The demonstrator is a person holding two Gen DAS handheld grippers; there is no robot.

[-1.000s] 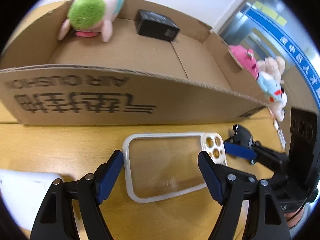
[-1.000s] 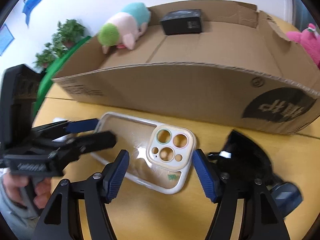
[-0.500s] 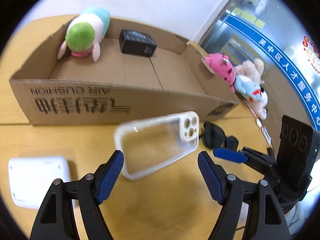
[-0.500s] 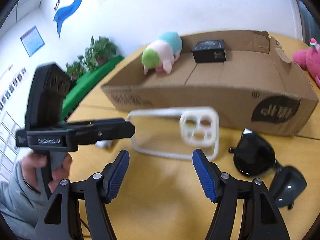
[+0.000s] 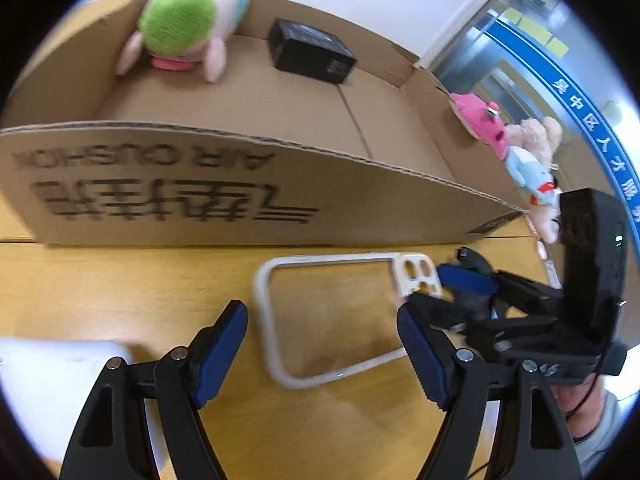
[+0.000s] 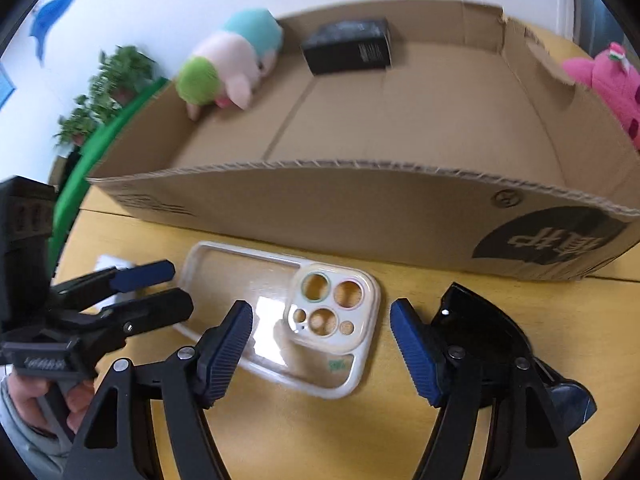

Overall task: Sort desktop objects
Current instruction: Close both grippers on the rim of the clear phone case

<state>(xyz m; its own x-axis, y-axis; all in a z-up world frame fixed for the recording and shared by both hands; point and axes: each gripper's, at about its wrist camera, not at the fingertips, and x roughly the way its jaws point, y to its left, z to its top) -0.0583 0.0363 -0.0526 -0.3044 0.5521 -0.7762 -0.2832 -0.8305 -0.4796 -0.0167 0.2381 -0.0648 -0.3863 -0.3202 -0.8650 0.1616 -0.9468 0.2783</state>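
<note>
A clear phone case point(image 5: 336, 320) with a cream rim lies flat on the wooden desk, just in front of the cardboard box point(image 5: 200, 184). My left gripper point(image 5: 320, 320) hovers over its plain end, open, its pads clear of the rim. My right gripper point(image 6: 320, 312) straddles the case's point(image 6: 280, 312) camera-hole end; its jaws are opening and the pads do not touch the case. Each gripper shows in the other's view: the right gripper point(image 5: 444, 294) at the case's right end, the left gripper point(image 6: 168, 288) at its left end.
Inside the box lie a green-headed plush point(image 5: 184, 20) and a black carton point(image 5: 308, 50). Black sunglasses point(image 6: 480, 328) rest right of the case, under my right finger. A white flat object point(image 5: 52, 372) lies at the left. Pink and pale plush toys point(image 5: 488, 124) sit beyond the box's right end.
Half a second ago both grippers were pulled back and higher from the desk; they have come back down close over the case. The right jaws stand slightly wider.
</note>
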